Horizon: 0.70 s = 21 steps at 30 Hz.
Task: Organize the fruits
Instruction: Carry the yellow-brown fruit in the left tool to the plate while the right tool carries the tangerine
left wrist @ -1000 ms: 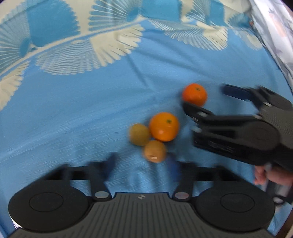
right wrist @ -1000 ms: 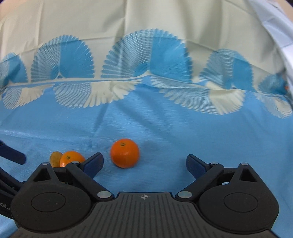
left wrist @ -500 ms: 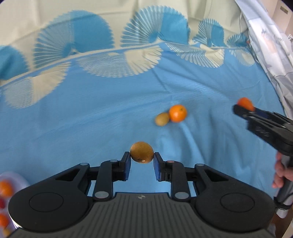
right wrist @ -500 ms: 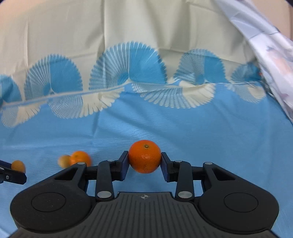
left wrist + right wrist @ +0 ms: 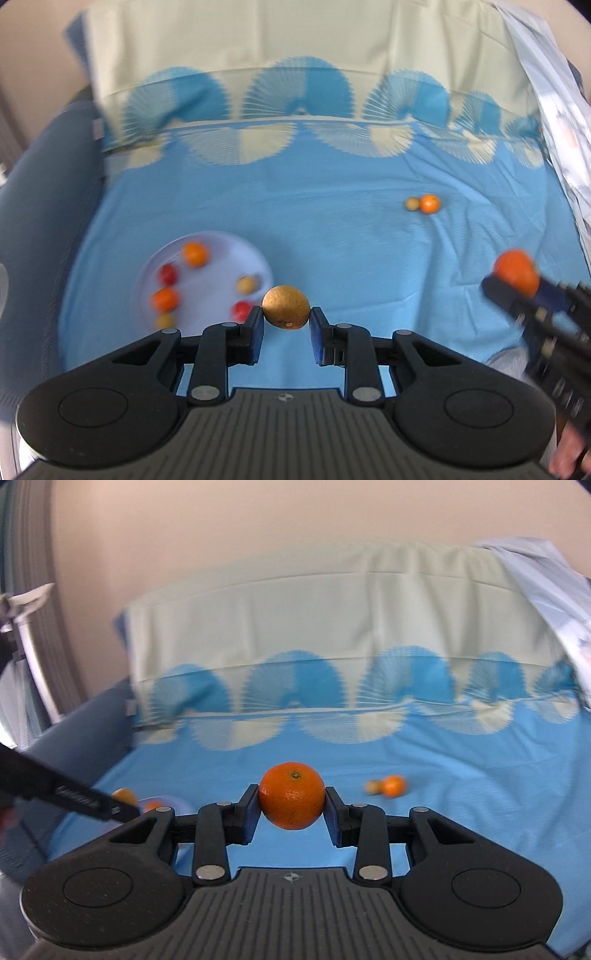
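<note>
My left gripper [image 5: 286,328] is shut on a small yellow-brown fruit [image 5: 285,311], held above the blue cloth just right of a pale round plate [image 5: 218,245]. The plate holds several small orange, red and yellow fruits. My right gripper [image 5: 291,808] is shut on an orange mandarin [image 5: 291,800], held in the air; it also shows in the left wrist view [image 5: 517,271] at the right. A small orange [image 5: 430,203] and a yellowish fruit [image 5: 412,203] lie together on the cloth far right, also in the right wrist view [image 5: 393,785].
A blue bedsheet with a fan pattern [image 5: 332,236] covers the surface. A cream cloth [image 5: 332,627] rises behind it. A floral fabric [image 5: 554,92] hangs at the right edge. A dark blue padded edge [image 5: 44,192] runs along the left.
Both grippers closed on their fruits, lifted them and moved left; the plate has come into the left wrist view. Two fruits stay on the cloth.
</note>
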Tool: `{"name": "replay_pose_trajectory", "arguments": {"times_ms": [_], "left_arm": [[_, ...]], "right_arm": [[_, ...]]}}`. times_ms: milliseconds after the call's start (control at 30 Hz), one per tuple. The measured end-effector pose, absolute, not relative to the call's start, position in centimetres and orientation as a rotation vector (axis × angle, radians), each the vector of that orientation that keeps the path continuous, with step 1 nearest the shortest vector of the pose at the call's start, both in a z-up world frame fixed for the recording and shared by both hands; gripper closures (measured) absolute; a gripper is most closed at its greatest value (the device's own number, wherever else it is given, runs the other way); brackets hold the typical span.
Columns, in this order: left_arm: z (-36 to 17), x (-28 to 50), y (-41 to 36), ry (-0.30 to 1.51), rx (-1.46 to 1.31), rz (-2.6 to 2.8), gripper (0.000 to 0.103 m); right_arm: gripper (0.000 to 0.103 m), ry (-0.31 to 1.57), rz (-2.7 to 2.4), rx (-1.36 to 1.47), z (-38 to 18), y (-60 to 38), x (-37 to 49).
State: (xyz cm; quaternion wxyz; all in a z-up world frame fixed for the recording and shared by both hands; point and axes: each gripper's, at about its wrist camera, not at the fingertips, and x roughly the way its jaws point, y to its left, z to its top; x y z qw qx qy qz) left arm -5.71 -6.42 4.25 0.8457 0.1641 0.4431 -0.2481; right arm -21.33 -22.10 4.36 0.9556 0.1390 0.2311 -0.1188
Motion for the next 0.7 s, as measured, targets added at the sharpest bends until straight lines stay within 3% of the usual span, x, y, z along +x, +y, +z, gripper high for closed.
{"name": "replay_pose_trajectory", "arguments": {"times_ms": [333, 700], "left_arm": [[6.1, -10.1, 5.3, 0.918, 0.229, -0.401, 0.074], [7.0, -11.2, 10.6, 0.875, 0.134, -0.394, 0.074]], "right_arm": [[0.065, 0.5, -0.033, 0.189, 7.0, -11.5, -22.3], [0.065, 0.519, -0.015, 0.059, 8.5, -6.0, -23.0]]}}
